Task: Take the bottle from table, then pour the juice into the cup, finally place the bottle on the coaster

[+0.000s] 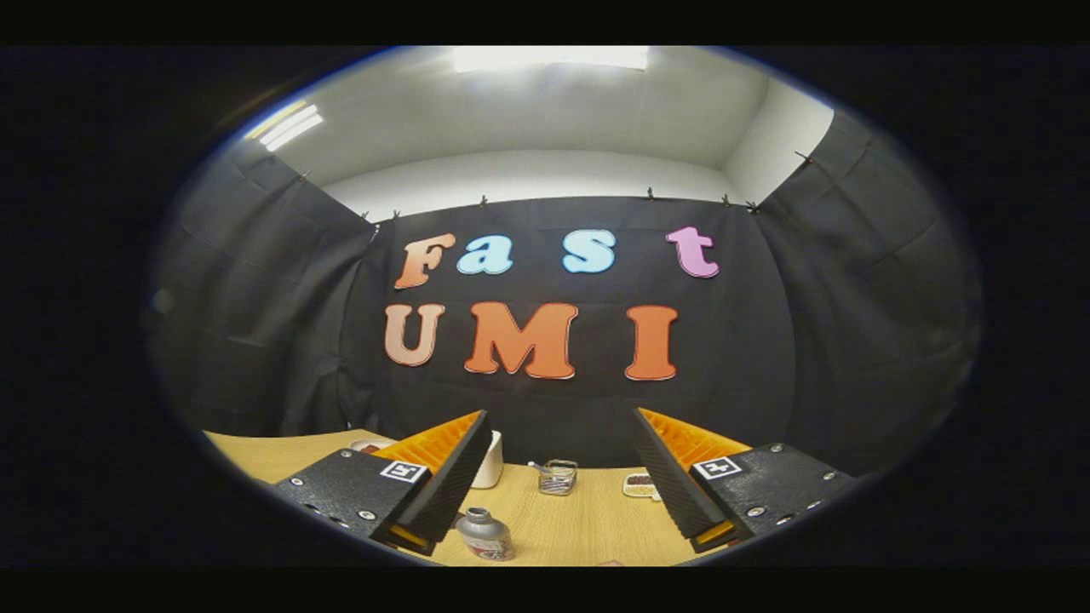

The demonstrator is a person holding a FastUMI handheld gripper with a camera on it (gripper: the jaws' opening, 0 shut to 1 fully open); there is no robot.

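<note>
Gripper [558, 524] spread wide, released, above small round metallic bottle [485, 535] on wood-grain table [588, 519].

A recording booth inside a plain room: black cloth [255, 298] is clipped up as walls around a wooden counter [579, 519], with white room walls [528, 174] and ceiling light panels [549, 58] showing above it at the frame's top.

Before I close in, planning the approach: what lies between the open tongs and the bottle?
Nothing. In the gripper view the tongs stand open, with the grey bottle upright on bare wooden table just inside one finger.
</note>
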